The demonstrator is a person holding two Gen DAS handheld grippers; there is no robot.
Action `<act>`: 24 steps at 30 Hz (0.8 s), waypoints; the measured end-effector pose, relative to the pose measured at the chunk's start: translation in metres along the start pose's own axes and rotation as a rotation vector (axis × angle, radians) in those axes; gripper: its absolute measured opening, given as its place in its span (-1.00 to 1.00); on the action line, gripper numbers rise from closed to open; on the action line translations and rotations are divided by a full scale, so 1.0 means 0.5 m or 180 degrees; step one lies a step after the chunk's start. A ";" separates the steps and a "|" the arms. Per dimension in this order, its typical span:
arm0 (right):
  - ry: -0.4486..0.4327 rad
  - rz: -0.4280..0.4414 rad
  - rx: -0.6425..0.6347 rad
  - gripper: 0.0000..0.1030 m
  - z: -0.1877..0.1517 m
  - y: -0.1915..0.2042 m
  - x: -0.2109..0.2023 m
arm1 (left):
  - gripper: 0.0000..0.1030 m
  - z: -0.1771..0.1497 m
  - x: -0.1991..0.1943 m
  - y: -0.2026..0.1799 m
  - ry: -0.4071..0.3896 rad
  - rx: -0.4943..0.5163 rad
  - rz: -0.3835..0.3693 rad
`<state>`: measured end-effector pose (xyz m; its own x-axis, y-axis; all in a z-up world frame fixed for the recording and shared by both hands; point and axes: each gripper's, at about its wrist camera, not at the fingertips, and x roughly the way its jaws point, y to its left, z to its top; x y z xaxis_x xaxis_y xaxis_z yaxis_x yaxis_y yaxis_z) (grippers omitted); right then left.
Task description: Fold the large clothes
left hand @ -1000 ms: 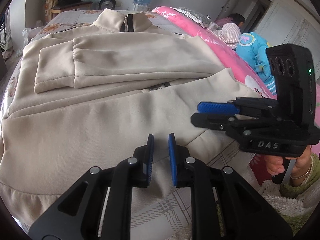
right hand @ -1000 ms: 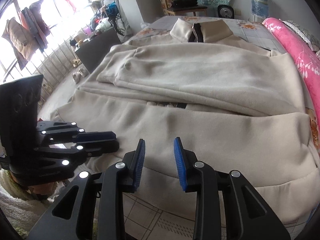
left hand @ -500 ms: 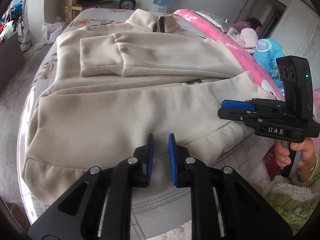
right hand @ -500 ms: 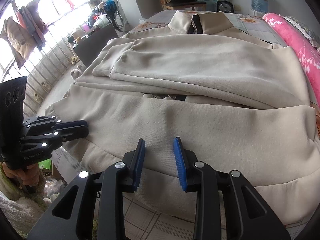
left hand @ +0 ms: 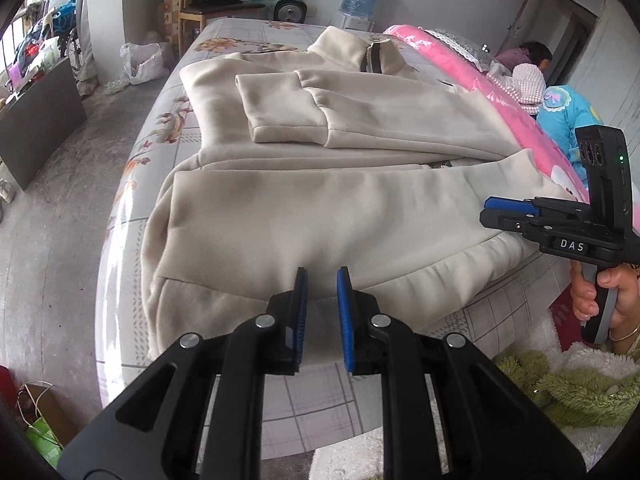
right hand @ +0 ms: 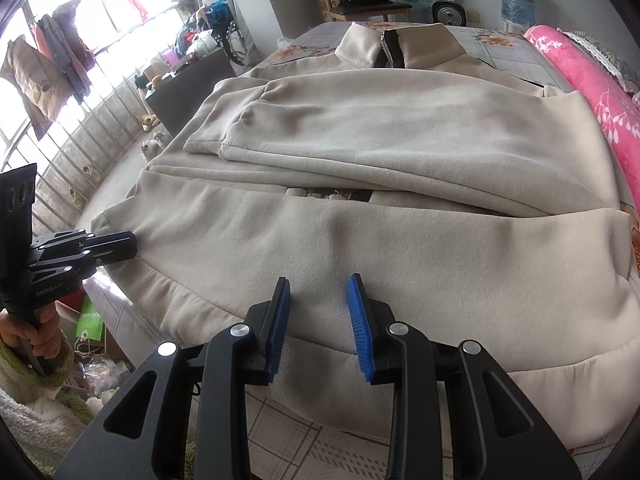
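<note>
Left wrist view: left gripper (left hand: 322, 312) is hovering over the near hem of the jacket (left hand: 320, 216), jaws standing slightly apart with nothing between them. Right gripper (left hand: 490, 210) is hanging beside the jacket's right hem corner, gripped by a hand (left hand: 600, 300); whether it is touching the cloth cannot be told. Jacket is lying flat on the bed (left hand: 160, 128), both sleeves (left hand: 288, 112) lying folded across its chest, collar (left hand: 360, 52) sitting farthest. Pink quilt (left hand: 460, 68) is lying beyond the jacket's right edge.

Right wrist view: right gripper (right hand: 320, 316) is poised above the jacket (right hand: 400, 248) hem, jaws parted and empty. Left gripper (right hand: 132, 244) is reaching the jacket's left hem corner.
</note>
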<state>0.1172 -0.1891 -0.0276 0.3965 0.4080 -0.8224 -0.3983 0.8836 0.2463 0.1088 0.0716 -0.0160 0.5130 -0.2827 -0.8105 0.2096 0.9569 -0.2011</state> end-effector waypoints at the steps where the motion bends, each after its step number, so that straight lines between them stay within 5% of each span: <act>1: -0.0002 0.0004 0.0001 -0.42 0.000 0.000 0.000 | -0.69 -0.001 -0.004 0.005 0.0000 -0.0007 0.0047; 14: -0.0019 0.0105 0.0085 -0.39 0.001 -0.008 -0.005 | -0.62 -0.002 -0.048 0.065 -0.0046 -0.0245 0.0275; 18: -0.0078 0.0079 0.0112 -0.08 0.001 -0.012 -0.021 | -0.51 -0.001 -0.055 0.069 -0.0065 -0.0278 0.0277; 24: -0.0171 0.0045 0.0231 0.07 -0.016 -0.027 -0.060 | -0.28 -0.012 -0.071 0.065 -0.0072 -0.0318 0.0174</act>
<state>0.1041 -0.2151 -0.0104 0.4358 0.4306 -0.7904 -0.3439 0.8912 0.2959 0.0921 0.1130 0.0029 0.5402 -0.2303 -0.8094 0.0973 0.9725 -0.2117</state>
